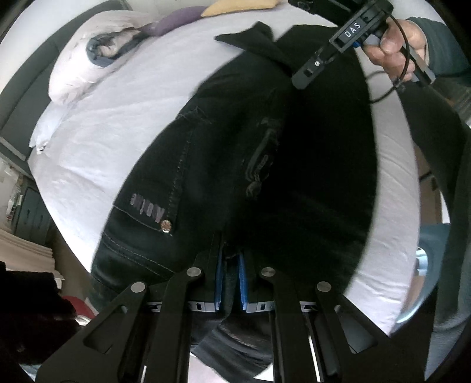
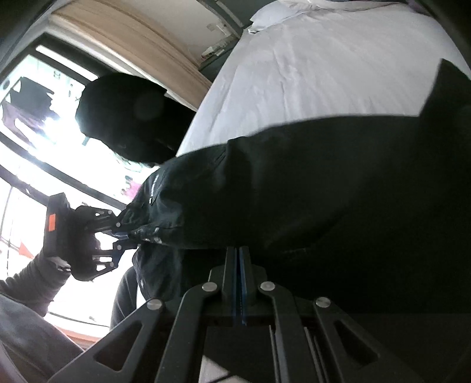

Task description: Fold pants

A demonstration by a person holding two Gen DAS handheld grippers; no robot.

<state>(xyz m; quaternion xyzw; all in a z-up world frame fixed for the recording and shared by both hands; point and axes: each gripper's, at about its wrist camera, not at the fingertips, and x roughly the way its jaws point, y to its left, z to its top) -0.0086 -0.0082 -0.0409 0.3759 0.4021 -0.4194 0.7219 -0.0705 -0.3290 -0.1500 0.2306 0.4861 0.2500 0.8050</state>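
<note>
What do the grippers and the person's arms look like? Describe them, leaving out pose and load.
The left gripper is a black linkage frame with silver rivets and blue-padded fingers. The right gripper has the same build; in the left wrist view its body carries a white "DAS" label and a black cable. The bare right hand emerges from a grey-blue sleeve.

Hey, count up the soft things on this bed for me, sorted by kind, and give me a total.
Black denim pants: 1
White pillows: 1
Purple cushions: 1
Tan cushions: 1
Total: 4, all on the white bed sheet.
</note>
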